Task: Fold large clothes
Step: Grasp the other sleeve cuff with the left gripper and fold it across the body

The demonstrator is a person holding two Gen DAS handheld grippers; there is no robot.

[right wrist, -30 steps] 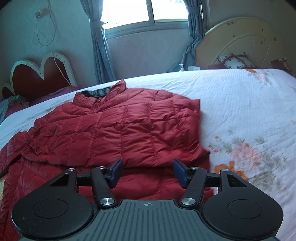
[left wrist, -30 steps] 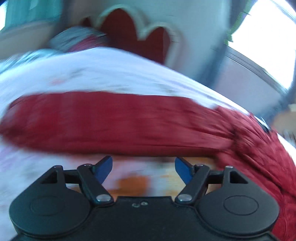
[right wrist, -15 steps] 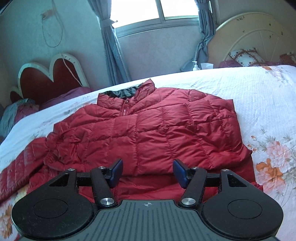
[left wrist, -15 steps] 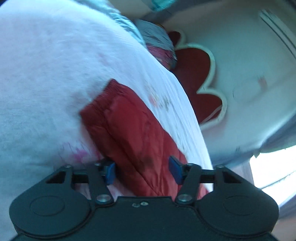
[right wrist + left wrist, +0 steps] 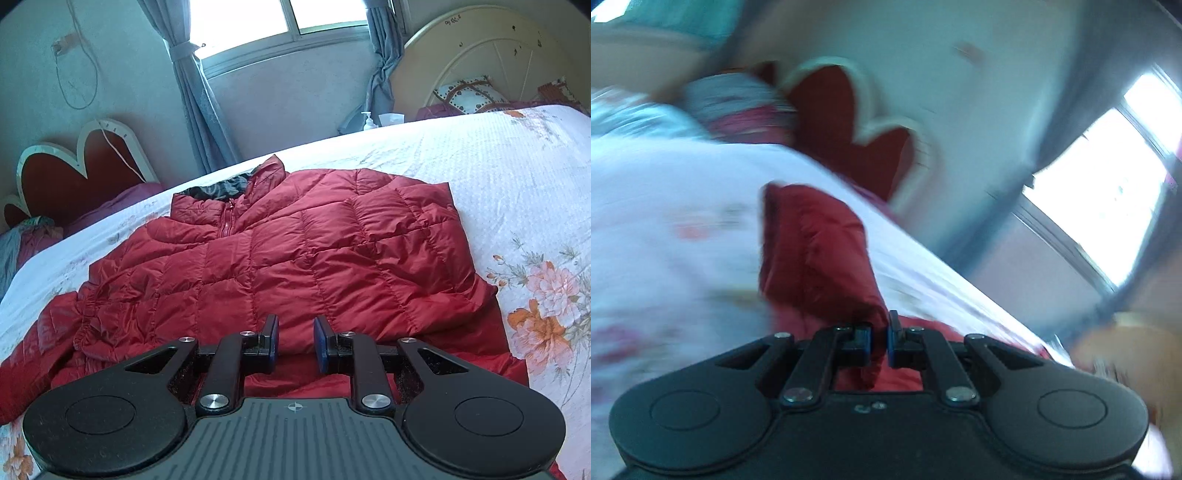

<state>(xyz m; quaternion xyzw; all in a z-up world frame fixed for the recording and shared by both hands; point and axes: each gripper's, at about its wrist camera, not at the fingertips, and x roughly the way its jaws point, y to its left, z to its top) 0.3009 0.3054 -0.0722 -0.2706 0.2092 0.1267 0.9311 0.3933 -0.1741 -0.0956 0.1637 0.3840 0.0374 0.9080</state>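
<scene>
A red quilted puffer jacket (image 5: pixel 314 258) lies spread on the bed, collar toward the far wall, its right side folded over. Its left sleeve (image 5: pixel 40 354) stretches out to the left. In the blurred left wrist view, my left gripper (image 5: pixel 879 341) is shut on the red sleeve (image 5: pixel 816 258), which runs away from the jaws over the sheet. My right gripper (image 5: pixel 294 341) hovers over the jacket's lower hem with its jaws partly closed, a gap between the blue pads, holding nothing.
The bed has a white floral sheet (image 5: pixel 517 206). A red heart-shaped headboard (image 5: pixel 70 170) stands at the far left, a cream round headboard (image 5: pixel 480 62) with a pillow at the far right. A window (image 5: pixel 280 26) with grey curtains is behind.
My left gripper has closed on the red sleeve and swung round. My right gripper's jaws have narrowed and it has shifted left over the jacket hem.
</scene>
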